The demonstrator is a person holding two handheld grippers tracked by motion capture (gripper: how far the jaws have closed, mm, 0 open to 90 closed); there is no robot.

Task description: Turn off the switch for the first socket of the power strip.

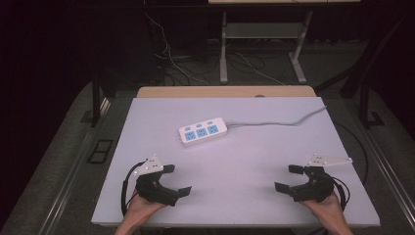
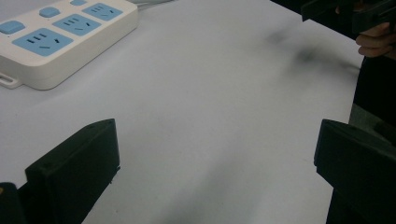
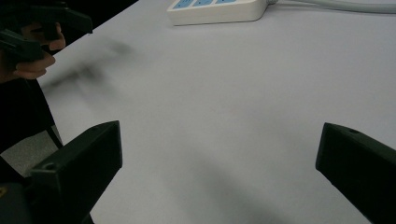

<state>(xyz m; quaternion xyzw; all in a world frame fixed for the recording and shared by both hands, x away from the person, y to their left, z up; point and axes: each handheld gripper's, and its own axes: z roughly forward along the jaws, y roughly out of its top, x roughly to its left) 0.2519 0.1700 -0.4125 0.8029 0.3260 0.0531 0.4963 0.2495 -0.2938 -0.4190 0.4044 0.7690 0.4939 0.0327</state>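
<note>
High view: I see a white table [image 1: 235, 196] with a white power strip [image 1: 202, 131] lying flat on it, past the middle, angled slightly, three blue socket faces up with three small blue switches along its far side. Its grey cord [image 1: 279, 122] runs off to the right rear corner. My left gripper [image 1: 177, 179] sits near the front left of the table, held in a hand [image 1: 142, 208] coming in from the bottom edge; jaws spread wide, nothing between them. My right gripper [image 1: 293, 177] mirrors it at front right, held in the other hand [image 1: 325, 210]; jaws also spread, empty. Both point inward toward the table middle. The strip is well apart from both, farther back and closer to the left one. Dark floor and cables behind the table.

Left gripper view: two black jaws rise from the bottom corners, wide apart, bare table between. The power strip [image 2: 60, 42] is at upper left, near but not touching. The right gripper [image 2: 348, 14] and fingers [image 2: 376, 42] show at upper right.

Right gripper view: jaws wide apart again, holding nothing. The power strip [image 3: 217, 10] is at the top, well apart, cord [image 3: 345, 4] leading right. The left gripper [image 3: 32, 28] shows blurred at upper left.
</note>
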